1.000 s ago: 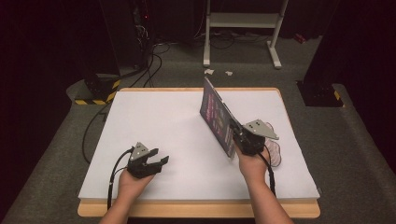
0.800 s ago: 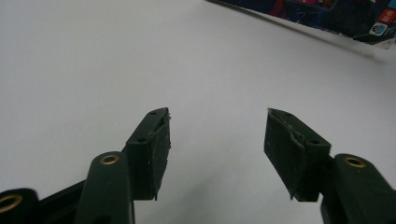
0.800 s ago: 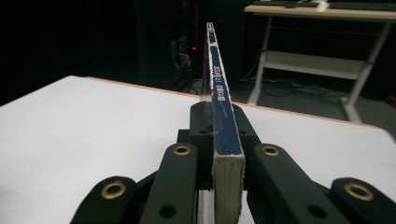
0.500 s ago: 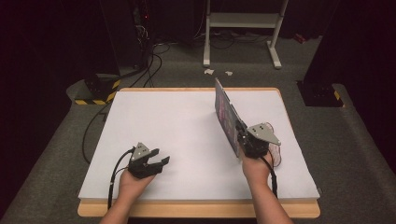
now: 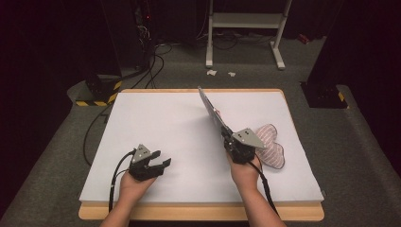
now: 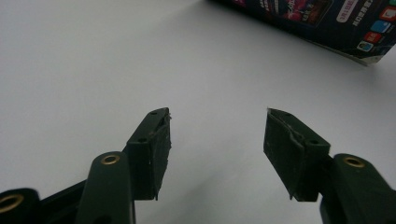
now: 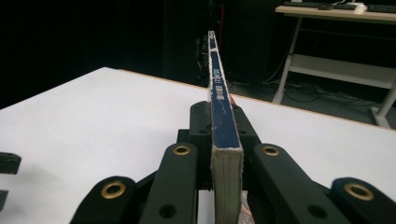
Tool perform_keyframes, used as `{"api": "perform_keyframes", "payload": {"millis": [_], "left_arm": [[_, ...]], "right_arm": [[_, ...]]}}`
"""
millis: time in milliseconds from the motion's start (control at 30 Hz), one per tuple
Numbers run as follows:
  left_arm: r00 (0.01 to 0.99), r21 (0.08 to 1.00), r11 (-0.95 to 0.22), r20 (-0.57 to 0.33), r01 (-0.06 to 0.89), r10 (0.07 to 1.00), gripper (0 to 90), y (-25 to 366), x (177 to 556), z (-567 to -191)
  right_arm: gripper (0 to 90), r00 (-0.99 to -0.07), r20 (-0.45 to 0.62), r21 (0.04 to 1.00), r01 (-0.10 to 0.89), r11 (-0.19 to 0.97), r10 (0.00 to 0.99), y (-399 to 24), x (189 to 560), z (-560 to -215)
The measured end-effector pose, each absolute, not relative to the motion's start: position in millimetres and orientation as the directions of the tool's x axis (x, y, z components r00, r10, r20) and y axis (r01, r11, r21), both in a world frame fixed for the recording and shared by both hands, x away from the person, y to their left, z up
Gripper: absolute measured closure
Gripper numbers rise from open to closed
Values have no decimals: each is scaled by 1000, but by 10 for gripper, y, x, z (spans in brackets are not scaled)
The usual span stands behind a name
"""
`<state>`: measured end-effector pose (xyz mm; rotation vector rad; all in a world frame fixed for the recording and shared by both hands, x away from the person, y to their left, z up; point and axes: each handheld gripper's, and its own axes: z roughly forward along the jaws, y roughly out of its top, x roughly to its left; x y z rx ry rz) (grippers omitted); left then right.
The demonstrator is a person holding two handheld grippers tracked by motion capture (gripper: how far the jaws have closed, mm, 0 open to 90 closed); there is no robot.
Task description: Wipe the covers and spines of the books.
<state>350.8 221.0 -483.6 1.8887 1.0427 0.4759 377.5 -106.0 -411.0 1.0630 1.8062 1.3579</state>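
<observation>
Book (image 5: 211,113), thin and tilted on edge, sits clamped in my right gripper's (image 5: 229,137) jaws at three o'clock on the white worktop (image 5: 165,123); my left gripper (image 5: 161,164), seven o'clock, gapes empty.

The print on the thin box (image 6: 327,23) is too small to read, and the top edge cuts it. The right gripper (image 5: 236,142) hides part of the striped pouch (image 5: 270,146).
</observation>
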Motion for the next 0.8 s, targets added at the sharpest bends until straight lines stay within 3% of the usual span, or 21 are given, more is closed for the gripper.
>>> {"api": "perform_keyframes", "payload": {"millis": [800], "left_arm": [[574, 850, -238, -90, 470, 814, 424, 2212, 3507, -4833]], "right_arm": [[839, -566, -17, 938, 277, 210, 824, -623, 3721, -4372]]}}
